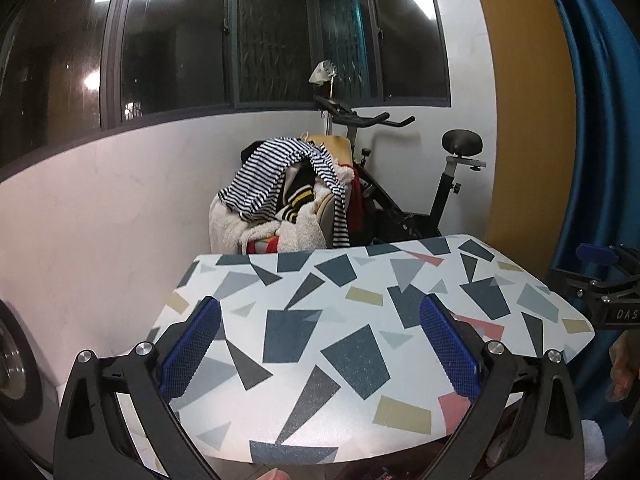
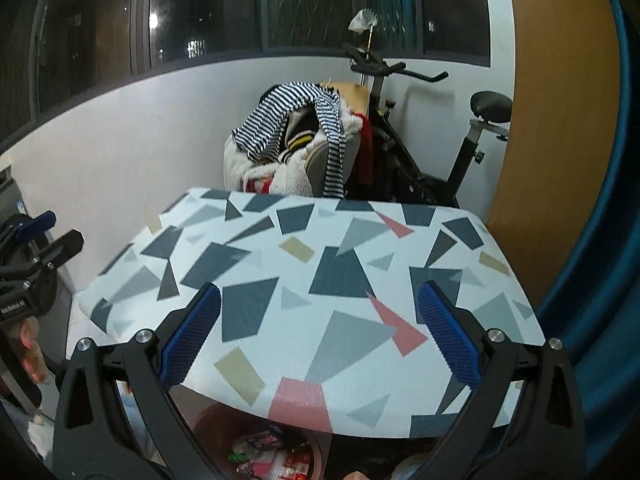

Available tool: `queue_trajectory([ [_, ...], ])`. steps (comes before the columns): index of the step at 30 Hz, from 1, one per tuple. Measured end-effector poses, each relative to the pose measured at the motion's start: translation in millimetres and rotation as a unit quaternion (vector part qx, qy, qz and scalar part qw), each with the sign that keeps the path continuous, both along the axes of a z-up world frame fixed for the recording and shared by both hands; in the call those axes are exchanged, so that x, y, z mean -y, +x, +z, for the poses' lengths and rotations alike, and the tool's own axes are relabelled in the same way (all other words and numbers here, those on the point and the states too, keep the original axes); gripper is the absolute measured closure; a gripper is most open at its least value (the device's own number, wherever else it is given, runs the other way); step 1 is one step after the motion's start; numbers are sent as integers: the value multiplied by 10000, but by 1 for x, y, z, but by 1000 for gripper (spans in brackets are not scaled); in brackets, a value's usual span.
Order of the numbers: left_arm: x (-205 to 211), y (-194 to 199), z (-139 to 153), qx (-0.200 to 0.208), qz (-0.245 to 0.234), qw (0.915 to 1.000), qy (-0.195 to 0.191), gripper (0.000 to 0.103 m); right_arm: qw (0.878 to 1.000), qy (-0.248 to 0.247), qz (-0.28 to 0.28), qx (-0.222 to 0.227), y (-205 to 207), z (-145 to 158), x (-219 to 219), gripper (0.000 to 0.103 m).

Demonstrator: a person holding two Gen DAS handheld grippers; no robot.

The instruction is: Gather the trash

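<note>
While both grippers hovered side by side over the near edge of the patterned worktop, neither held anything. The left gripper had its jaws wide apart, the blue pads framing bare tabletop between them. The right gripper likewise had its jaws spread, nothing between its blue pads. Each tool showed at the edge of the other's view: the right gripper's body at the far right of the left wrist view, the left gripper's at the far left of the right wrist view.

The trash lay below the worktop's near edge, in a round brownish bin seen only in the right wrist view; colourful wrappers filled it, pink, red and white among them, though what they were could not be told.

Beyond the worktop stood a chair heaped with clothes, a striped top draped over the pile, and just beside it an exercise bike against the white wall. Dark windows ran above, and a blue curtain hung at the right.
</note>
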State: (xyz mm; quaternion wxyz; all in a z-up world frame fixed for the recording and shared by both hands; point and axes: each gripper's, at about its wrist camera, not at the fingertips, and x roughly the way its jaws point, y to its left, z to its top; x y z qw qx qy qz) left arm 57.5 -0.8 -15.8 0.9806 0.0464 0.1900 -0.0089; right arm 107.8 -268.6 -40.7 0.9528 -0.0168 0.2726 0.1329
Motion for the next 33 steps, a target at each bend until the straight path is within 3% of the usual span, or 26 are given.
queue_trajectory([
  [9,0,-6,4,-29,133,9999,44,6,10000,61,-14,62,-7,18,0,6],
  [33,-3,-9,8,9,228,9997,128,6,10000,44,2,55,-11,18,-5,6],
])
